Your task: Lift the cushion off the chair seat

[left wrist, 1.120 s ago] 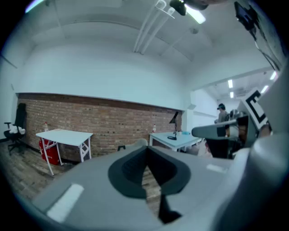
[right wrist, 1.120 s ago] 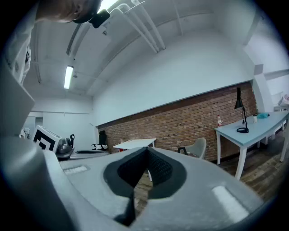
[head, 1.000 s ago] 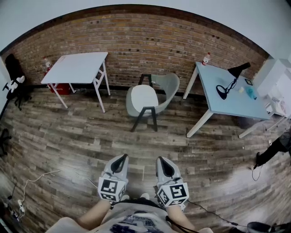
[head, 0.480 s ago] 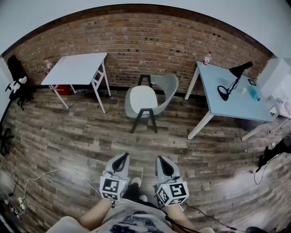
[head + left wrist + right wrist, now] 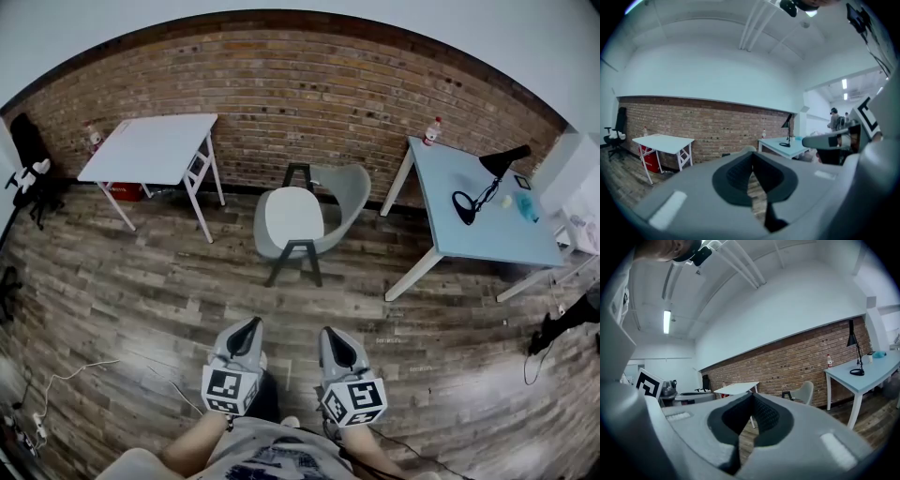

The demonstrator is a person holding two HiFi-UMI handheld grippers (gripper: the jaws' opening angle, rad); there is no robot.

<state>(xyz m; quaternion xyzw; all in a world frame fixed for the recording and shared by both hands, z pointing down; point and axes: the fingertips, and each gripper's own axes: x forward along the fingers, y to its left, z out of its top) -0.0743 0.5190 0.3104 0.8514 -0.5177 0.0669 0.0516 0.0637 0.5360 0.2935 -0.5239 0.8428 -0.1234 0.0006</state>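
Note:
A grey shell chair (image 5: 337,202) with dark legs stands against the brick wall, and a white cushion (image 5: 292,214) lies flat on its seat. My left gripper (image 5: 251,324) and right gripper (image 5: 330,332) are held side by side low in the head view, well short of the chair, both pointing toward it. Each is shut with nothing between its jaws. In the right gripper view the chair (image 5: 805,391) shows far off past the closed tips. The left gripper view hides most of the chair behind its own jaws.
A white folding table (image 5: 148,148) stands left of the chair. A pale blue desk (image 5: 473,206) with a black lamp (image 5: 487,173) and a bottle (image 5: 432,129) stands right. Cables (image 5: 56,380) trail over the wood floor at lower left. A black office chair (image 5: 28,159) sits far left.
The chair and tables have drawn slightly nearer in the head view as the person walks forward. Both grippers travelled along, still shut and side by side.

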